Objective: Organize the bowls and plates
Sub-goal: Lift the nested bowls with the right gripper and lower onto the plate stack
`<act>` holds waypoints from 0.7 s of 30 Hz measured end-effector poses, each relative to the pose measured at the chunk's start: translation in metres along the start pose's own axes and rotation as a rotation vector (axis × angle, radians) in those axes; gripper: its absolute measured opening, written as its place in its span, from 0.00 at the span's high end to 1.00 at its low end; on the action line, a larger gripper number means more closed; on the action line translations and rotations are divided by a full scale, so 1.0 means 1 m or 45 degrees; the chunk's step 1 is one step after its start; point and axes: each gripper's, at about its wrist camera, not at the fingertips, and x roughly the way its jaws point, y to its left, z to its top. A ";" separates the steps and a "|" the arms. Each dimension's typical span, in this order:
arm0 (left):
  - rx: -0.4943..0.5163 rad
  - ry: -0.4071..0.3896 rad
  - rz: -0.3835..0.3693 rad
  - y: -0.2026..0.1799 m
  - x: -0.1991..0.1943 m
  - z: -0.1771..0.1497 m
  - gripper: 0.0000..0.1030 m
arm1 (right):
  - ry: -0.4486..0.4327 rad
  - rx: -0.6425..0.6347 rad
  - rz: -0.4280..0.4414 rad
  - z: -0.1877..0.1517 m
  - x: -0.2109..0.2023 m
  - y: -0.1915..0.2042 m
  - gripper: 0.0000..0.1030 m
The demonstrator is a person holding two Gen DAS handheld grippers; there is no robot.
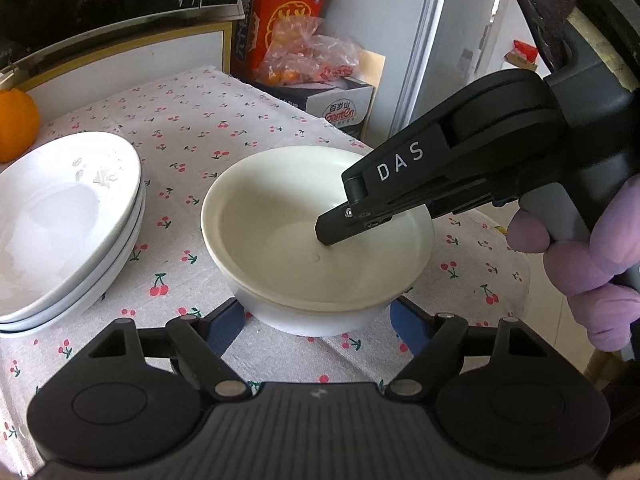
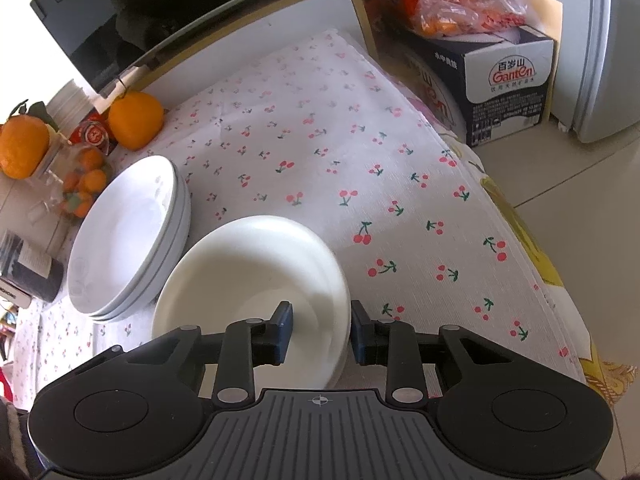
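Nearest, the left gripper point(image 1: 316, 320) straddles the cream bowl's point(image 1: 280, 216) foot, jaws apart, not pressing. Right gripper point(image 2: 321, 330) straddles its right rim; contact unclear. Bowl sits mid-tablecloth point(image 2: 320, 128), stacked white plates point(image 2: 120, 232) just left. Glazed ceramic: stiff, slick, breakable, probably weighty; pinch the rim.
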 end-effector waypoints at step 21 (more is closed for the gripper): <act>-0.050 -0.060 0.056 0.016 -0.023 0.013 0.26 | -0.097 -0.042 0.077 0.011 -0.015 0.027 0.73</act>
